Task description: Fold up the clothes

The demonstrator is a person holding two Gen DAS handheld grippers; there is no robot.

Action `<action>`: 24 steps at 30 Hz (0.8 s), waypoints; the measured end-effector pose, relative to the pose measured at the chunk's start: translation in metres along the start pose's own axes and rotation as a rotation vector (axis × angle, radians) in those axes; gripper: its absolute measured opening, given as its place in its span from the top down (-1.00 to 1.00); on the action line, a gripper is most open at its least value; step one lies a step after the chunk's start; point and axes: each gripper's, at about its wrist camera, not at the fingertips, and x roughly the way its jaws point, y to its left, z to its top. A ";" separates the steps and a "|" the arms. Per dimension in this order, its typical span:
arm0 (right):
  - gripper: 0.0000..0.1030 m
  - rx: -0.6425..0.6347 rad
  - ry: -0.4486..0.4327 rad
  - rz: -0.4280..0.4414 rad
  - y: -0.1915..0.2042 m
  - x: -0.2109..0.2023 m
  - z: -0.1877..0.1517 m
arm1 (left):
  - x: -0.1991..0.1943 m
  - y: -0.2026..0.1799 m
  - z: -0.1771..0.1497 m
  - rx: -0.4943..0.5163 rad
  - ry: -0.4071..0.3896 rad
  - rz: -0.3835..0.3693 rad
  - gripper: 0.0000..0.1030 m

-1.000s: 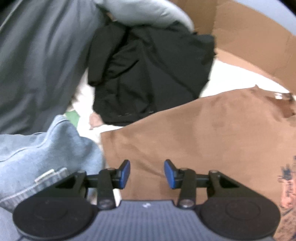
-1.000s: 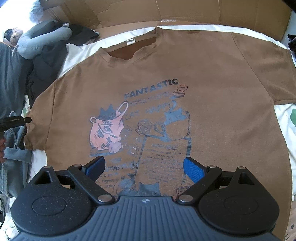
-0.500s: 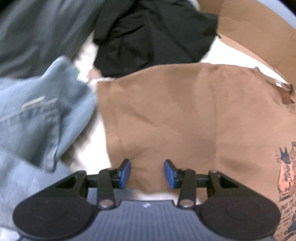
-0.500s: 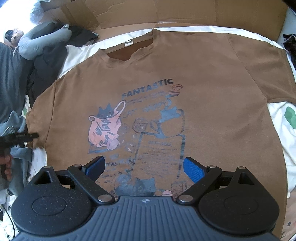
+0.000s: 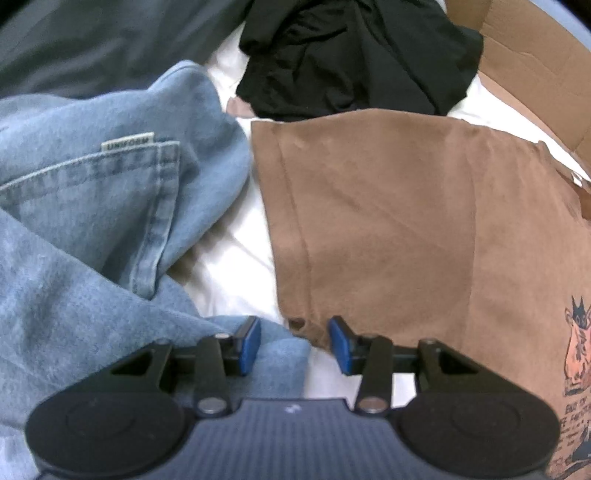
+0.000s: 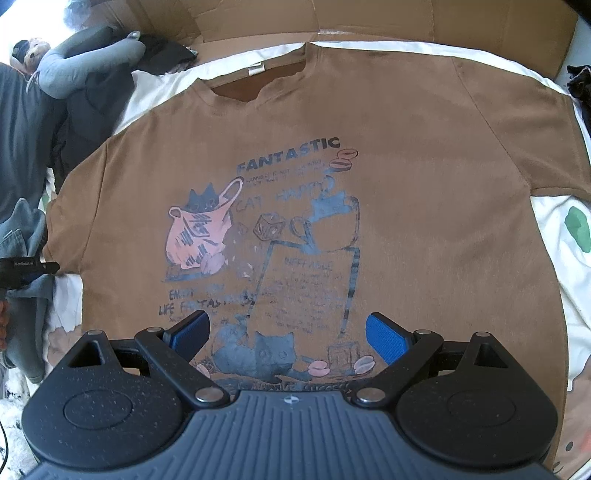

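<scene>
A brown T-shirt point(image 6: 388, 122) with a cat and coffee print lies flat, print up, on a white sheet, neckline at the far side. My right gripper point(image 6: 290, 332) hovers open over the print's lower part, with nothing between its blue pads. The left gripper point(image 5: 294, 345) is open at the lower corner of the shirt's left sleeve point(image 5: 369, 221). That corner lies in the gap, close to the right pad point(image 5: 340, 345), and neither pad presses it. In the right wrist view the left gripper point(image 6: 48, 266) pokes in at the sleeve's edge.
Crumpled blue denim point(image 5: 92, 229) lies left of the sleeve, under the left finger. A black garment point(image 5: 351, 55) and a grey one point(image 5: 92, 40) are heaped beyond it. Cardboard walls point(image 6: 369, 18) stand behind the shirt. The white sheet point(image 6: 554, 295) shows to the right.
My left gripper has moved down along the sleeve's edge to its lower corner, and denim now fills the left of its view. The right gripper has hardly moved.
</scene>
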 end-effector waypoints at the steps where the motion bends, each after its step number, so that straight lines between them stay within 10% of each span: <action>1: -0.84 0.002 -0.001 -0.001 -0.001 0.000 0.000 | 0.001 0.003 0.001 -0.008 0.005 -0.007 0.13; 9: -0.84 0.000 0.010 -0.011 -0.003 0.003 -0.002 | 0.007 0.023 0.007 -0.181 0.019 -0.038 0.22; 24: -0.84 0.022 -0.036 0.014 -0.003 -0.007 0.008 | -0.038 -0.013 0.021 -0.058 -0.040 -0.024 -0.06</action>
